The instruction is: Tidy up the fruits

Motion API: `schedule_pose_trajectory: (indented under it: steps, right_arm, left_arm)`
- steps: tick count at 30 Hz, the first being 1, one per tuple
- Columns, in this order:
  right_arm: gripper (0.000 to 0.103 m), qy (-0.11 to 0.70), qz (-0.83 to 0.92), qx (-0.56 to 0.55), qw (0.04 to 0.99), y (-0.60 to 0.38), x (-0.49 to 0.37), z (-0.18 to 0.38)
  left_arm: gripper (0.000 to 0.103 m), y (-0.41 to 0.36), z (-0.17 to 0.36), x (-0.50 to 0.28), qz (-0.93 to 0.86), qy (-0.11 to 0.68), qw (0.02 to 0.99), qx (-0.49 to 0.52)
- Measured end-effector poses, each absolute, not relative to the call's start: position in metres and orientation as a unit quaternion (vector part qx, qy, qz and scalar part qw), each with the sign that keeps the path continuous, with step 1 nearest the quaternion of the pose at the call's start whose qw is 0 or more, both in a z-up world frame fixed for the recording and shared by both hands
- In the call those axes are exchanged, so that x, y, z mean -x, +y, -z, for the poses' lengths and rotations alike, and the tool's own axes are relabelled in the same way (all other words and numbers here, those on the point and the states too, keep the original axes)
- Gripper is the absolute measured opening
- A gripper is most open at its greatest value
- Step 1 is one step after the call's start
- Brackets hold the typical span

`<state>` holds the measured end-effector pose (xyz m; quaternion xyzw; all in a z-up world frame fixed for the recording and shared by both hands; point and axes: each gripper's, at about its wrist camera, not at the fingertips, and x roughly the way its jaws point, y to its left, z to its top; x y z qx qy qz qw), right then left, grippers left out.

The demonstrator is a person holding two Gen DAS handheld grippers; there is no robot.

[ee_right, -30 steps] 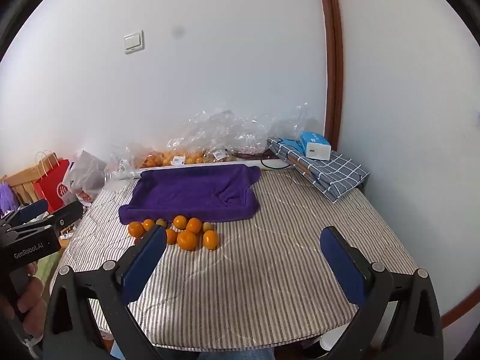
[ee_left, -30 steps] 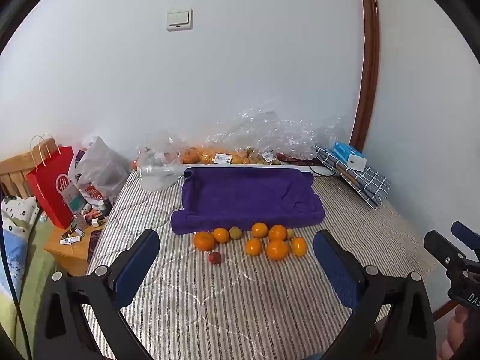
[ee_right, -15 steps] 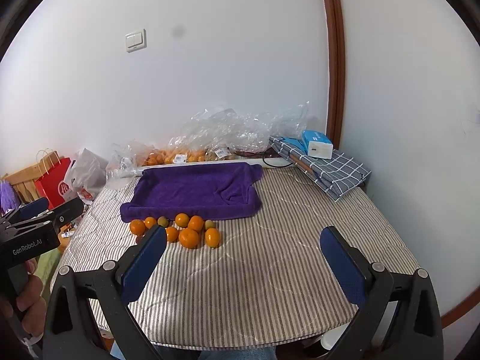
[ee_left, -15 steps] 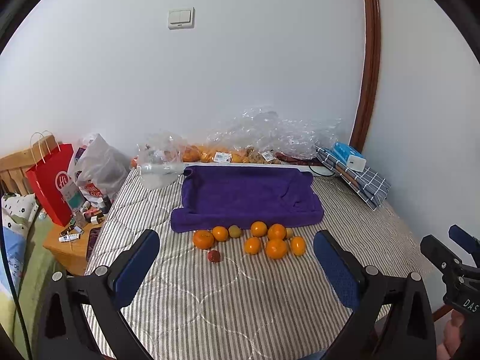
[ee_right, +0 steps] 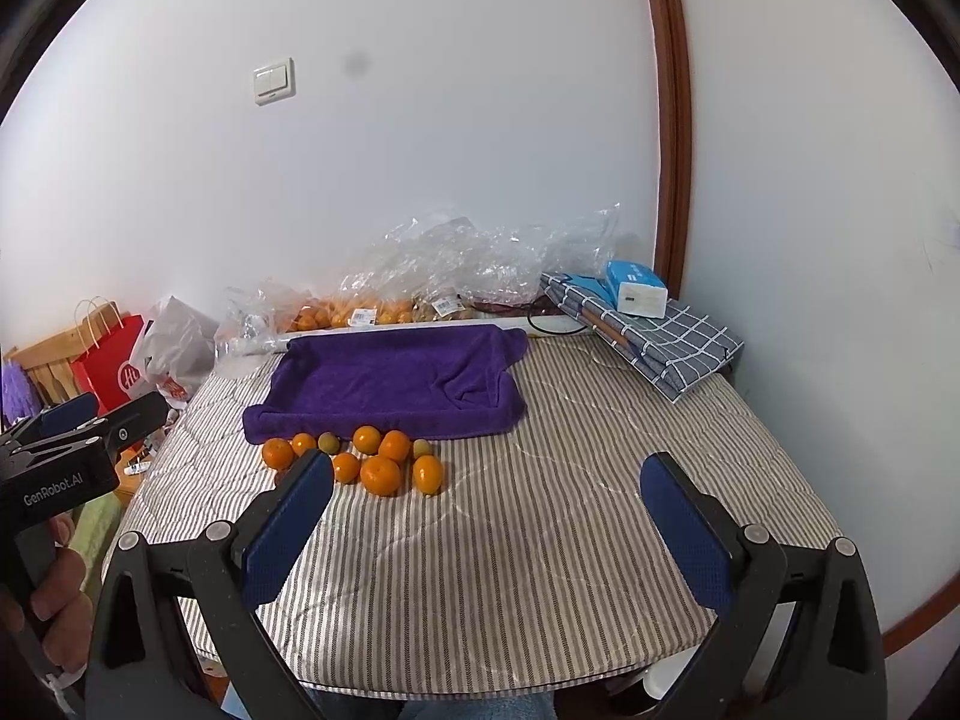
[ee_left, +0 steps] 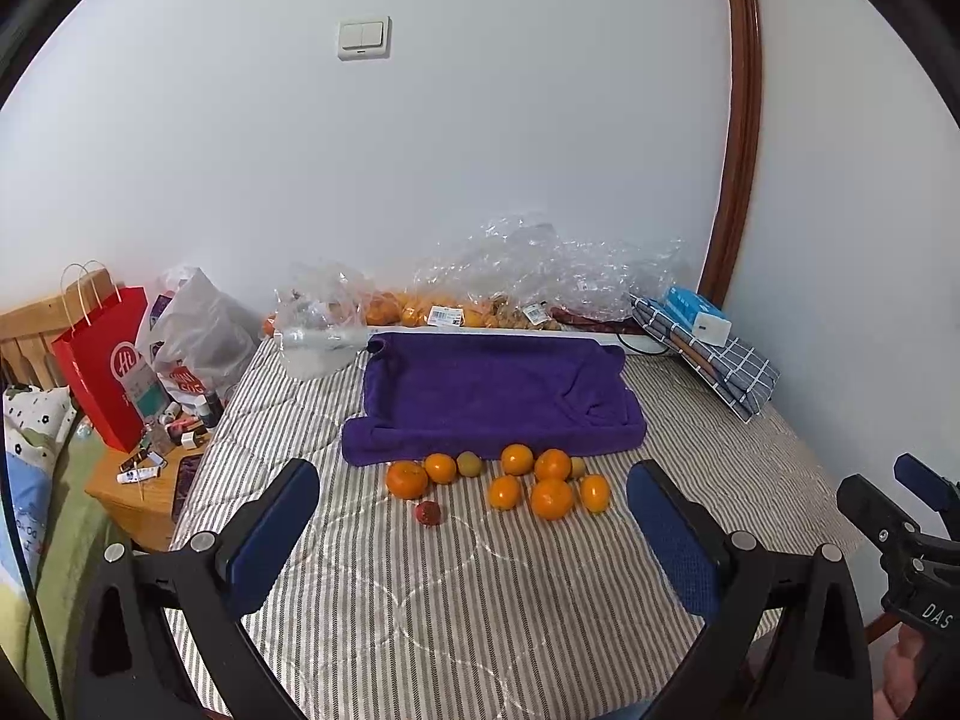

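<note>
Several oranges [ee_left: 551, 498] lie in a loose cluster on the striped table cover, with two small green fruits [ee_left: 469, 464] and one small red fruit [ee_left: 428, 512] among them. The cluster also shows in the right wrist view [ee_right: 380, 475]. Just behind it lies a purple towel [ee_left: 492, 393] shaped like a shallow tray, also in the right wrist view [ee_right: 390, 381]. My left gripper [ee_left: 474, 516] is open and empty, held above the table in front of the fruit. My right gripper [ee_right: 486, 507] is open and empty, to the right of the fruit.
Clear plastic bags [ee_left: 540, 276] with more fruit line the wall behind the towel. A folded checked cloth [ee_right: 660, 336] with a blue box [ee_right: 636, 297] sits at the back right. A red paper bag [ee_left: 105, 360] and a cluttered wooden stand [ee_left: 144, 480] are left of the table.
Both grippers have risen and drawn back slightly, so the table sits a little lower in view. The fruit and the towel have not moved.
</note>
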<state>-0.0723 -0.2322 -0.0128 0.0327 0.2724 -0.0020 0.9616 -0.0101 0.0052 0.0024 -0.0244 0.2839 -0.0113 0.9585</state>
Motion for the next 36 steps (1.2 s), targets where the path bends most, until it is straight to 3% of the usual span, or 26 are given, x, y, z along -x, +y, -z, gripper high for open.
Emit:
schedule_pose_trajectory:
  steps: [36]
  right_arm:
    - [0.101, 0.268, 0.001, -0.036, 0.963, -0.2358, 0.0761, 0.01]
  left_arm:
    - [0.103, -0.0009, -0.006, 0.0046, 0.015, 0.287, 0.958, 0.023]
